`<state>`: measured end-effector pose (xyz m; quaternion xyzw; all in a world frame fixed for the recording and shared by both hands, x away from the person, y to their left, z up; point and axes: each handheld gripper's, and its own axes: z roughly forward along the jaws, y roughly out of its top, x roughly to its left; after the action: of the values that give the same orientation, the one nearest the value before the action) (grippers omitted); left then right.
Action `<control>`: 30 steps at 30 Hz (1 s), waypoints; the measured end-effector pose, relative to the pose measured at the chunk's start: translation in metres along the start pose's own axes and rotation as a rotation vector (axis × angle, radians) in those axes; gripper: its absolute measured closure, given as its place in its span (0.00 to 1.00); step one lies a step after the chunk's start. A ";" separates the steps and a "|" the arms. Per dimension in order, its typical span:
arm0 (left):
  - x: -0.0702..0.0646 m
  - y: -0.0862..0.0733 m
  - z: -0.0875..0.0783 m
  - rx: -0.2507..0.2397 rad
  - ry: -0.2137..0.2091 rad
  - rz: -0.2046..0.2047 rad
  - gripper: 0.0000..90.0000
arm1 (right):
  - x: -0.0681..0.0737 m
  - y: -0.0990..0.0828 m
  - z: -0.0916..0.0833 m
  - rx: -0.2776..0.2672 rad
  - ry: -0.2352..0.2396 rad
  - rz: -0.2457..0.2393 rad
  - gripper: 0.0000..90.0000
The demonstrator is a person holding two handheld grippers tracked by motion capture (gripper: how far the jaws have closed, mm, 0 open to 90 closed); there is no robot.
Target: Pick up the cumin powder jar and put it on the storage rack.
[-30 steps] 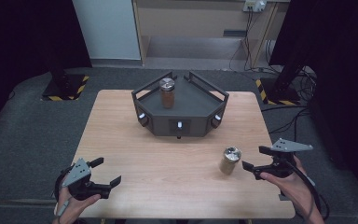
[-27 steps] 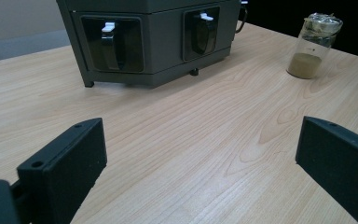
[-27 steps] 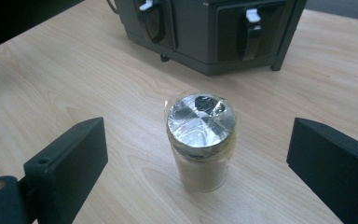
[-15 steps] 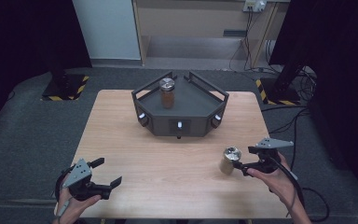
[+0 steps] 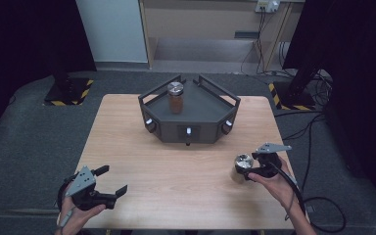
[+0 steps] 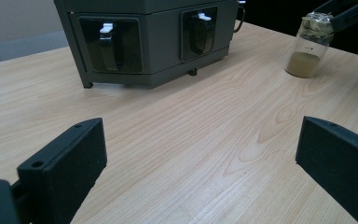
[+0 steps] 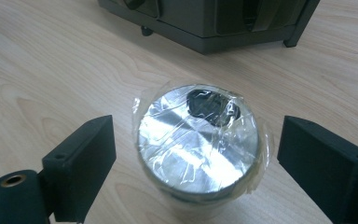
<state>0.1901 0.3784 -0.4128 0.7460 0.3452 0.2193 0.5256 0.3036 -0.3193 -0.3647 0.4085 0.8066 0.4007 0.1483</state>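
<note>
The jar [image 5: 241, 166] with the taped silver lid stands on the table [image 5: 127, 132], well in front of the grey stand [image 5: 189, 115] and off to its right. The right gripper [image 5: 247, 169] has come in from the right since a second ago, its jaws closing either side of the lid, gaps still showing, so a grasp looks imminent. The left gripper [image 5: 111, 180] waits wide open, holding nothing.

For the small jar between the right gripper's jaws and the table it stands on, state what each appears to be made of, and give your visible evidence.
Small clear jar: probably glass or clear plastic, since the tan powder shows through its wall. Its round silver lid looks like brushed metal, mirror-bright, with crinkled clear tape over it. Pale table top: wood or wood-look laminate, matt, with visible grain lines.
</note>
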 end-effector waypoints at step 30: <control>0.000 0.001 0.000 0.007 0.001 0.001 0.01 | -0.007 0.034 -0.003 0.006 0.071 -0.156 0.37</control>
<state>0.1904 0.3777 -0.4122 0.7479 0.3460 0.2186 0.5226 0.3246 -0.3149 -0.3377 0.3305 0.8419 0.3996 0.1491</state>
